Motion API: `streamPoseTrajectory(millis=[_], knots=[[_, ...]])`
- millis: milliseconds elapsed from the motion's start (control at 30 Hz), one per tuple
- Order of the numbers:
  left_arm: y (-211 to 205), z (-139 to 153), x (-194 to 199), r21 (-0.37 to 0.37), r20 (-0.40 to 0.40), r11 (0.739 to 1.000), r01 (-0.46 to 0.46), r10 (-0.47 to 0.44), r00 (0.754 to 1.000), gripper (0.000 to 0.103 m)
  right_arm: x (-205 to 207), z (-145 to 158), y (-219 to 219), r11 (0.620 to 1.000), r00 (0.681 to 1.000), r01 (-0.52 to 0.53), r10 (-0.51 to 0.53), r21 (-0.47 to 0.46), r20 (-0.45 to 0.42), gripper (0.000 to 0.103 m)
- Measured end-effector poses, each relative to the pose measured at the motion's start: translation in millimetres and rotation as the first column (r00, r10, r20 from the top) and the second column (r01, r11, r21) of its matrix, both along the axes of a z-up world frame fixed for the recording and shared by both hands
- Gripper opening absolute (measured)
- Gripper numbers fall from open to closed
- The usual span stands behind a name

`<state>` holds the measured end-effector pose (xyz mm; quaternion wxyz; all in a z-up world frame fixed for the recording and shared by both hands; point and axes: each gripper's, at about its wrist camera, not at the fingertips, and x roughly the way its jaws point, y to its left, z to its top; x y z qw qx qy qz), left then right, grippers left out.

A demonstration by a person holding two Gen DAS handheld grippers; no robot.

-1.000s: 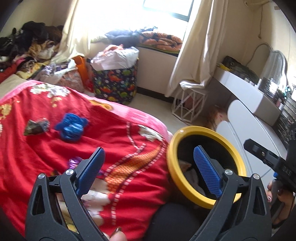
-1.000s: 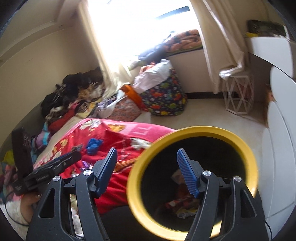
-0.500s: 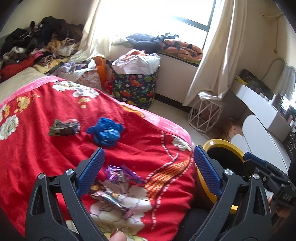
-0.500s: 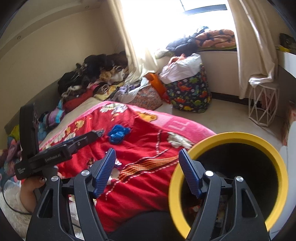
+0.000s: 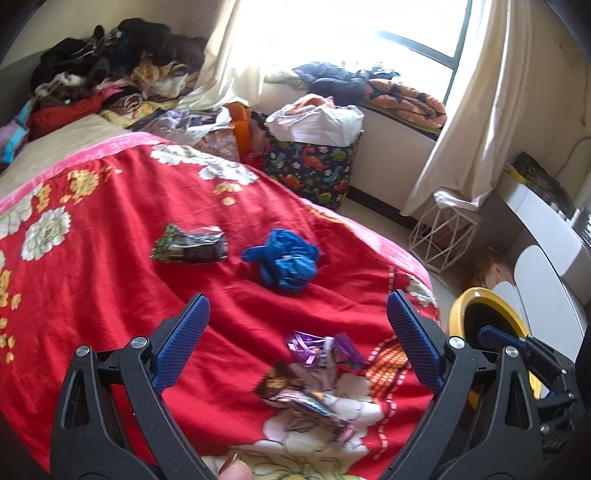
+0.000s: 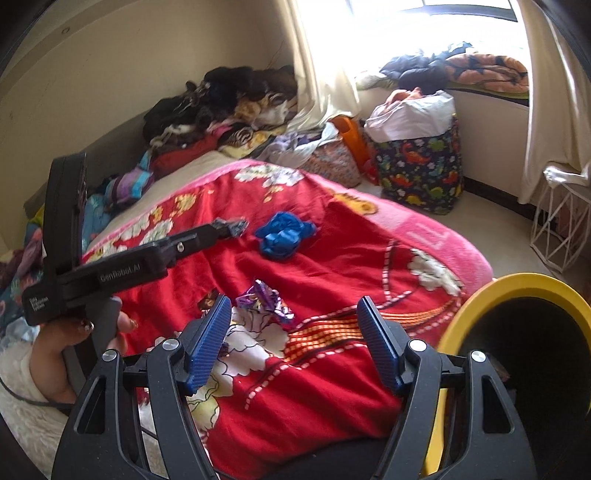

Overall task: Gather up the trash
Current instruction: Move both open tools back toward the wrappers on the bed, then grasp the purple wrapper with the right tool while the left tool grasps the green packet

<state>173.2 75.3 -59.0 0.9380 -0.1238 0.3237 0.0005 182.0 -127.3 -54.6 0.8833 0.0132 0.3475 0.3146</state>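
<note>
Tongs both gape empty: left gripper [image 5: 297,338], right gripper [image 6: 293,341]; crinkly purple wrapper [image 6: 264,300] may slip from a shallow pinch on soft red blanket [image 6: 332,258]

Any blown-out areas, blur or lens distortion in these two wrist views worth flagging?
Left wrist: the window is blown out to white; the purple wrapper looks soft, likely motion blur; the curtain bows with the fisheye. Right wrist: the window is again overexposed; the yellow bin rim is smeared, its inside too dark to read.
</note>
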Motion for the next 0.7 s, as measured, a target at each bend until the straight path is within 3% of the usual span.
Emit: streamPoseTrajectory(millis=[233, 700], knots=[[36, -8, 10, -0.031, -0.030, 0.997, -0.075, 0.074, 0.997, 0.088, 13, -18, 27, 0.998, 0.998, -0.045, 0.043, -0.047, -0.047, 0.067], [90, -35, 52, -0.141, -0.103, 0.975, -0.173, 0.159, 0.982, 0.088, 40, -55, 65, 0.994, 0.988, -0.072, 0.060, -0.084, -0.140, 0.047]])
